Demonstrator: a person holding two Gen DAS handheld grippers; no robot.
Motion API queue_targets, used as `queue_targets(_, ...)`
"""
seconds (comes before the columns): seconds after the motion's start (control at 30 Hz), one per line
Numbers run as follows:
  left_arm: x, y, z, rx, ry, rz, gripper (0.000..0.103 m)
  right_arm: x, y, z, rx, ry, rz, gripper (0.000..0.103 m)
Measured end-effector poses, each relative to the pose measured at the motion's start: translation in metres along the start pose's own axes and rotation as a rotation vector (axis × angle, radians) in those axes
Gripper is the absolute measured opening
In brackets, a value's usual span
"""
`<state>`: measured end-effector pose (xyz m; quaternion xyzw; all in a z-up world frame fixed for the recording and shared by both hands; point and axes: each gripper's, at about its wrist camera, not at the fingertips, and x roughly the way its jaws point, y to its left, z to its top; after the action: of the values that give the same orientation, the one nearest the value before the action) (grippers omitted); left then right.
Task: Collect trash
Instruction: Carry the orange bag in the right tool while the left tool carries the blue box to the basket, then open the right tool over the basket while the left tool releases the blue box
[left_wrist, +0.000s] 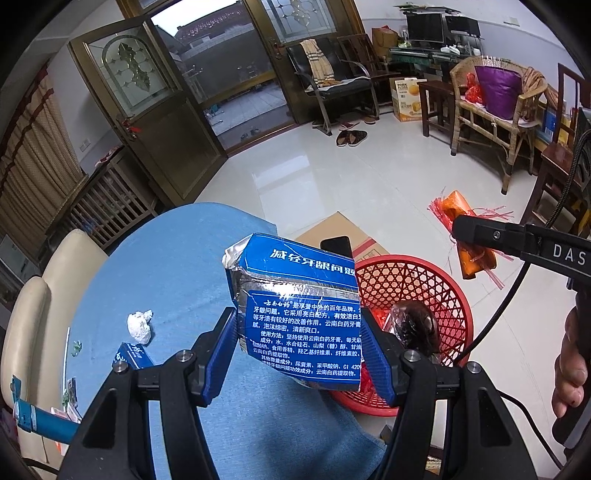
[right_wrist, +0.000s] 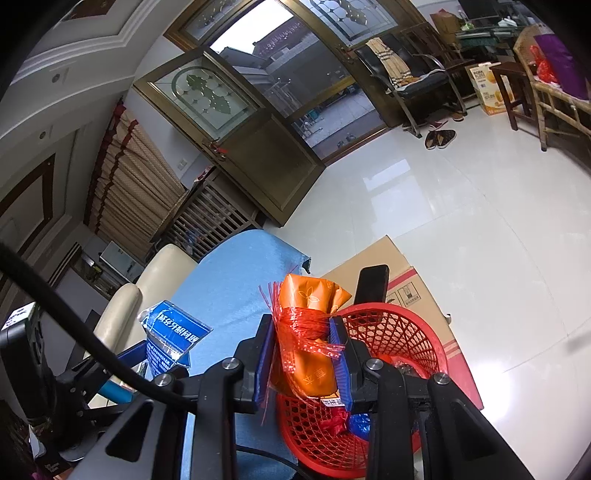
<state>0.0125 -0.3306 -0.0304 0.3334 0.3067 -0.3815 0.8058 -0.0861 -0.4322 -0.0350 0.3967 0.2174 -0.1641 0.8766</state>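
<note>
Clamping a crumpled blue toothpaste box (left_wrist: 295, 314) between its blue pads, the left gripper (left_wrist: 299, 350) holds the carton tilted, its upper end leaning toward eleven o'clock in the left wrist view, half over the blue tablecloth (left_wrist: 177, 266) and half over the red mesh basket (left_wrist: 424, 288); the jaws stand about half apart, closed on the carton's sides. At three o'clock from it the right gripper (right_wrist: 304, 354) is pinched nearly shut on an orange packet (right_wrist: 310, 317) wound with red plastic strips; in the right wrist view the packet stands almost upright between the pads, above the basket's near rim (right_wrist: 388, 314). Inside the basket lie red and blue wrappers (right_wrist: 347, 422) and a dark lump in clear film (left_wrist: 413, 325). Left on the cloth, at nine o'clock from the carton, sit a crumpled white tissue (left_wrist: 139, 326) and, just beside it at six o'clock, a small blue box (left_wrist: 133, 354). Behind the basket, at twelve o'clock, a black phone (right_wrist: 373, 284) rests on a cardboard box (right_wrist: 413, 288). A hand (left_wrist: 570, 362) grips the right handle at the left wrist view's three o'clock edge.
</note>
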Motion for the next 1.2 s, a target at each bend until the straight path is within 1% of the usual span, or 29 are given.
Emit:
queue_targets(0.37,0.010,-0.006,-0.001,0.017,0.018,-0.007,0.066,0.010,-0.016,-0.002,0.053,0.032,0.001,0.033)
queue_targets(1.2,0.028,-0.020,0.002,0.053,0.057,-0.029,0.066,0.029,-0.046,-0.009,0.128,0.096,0.001,0.035)
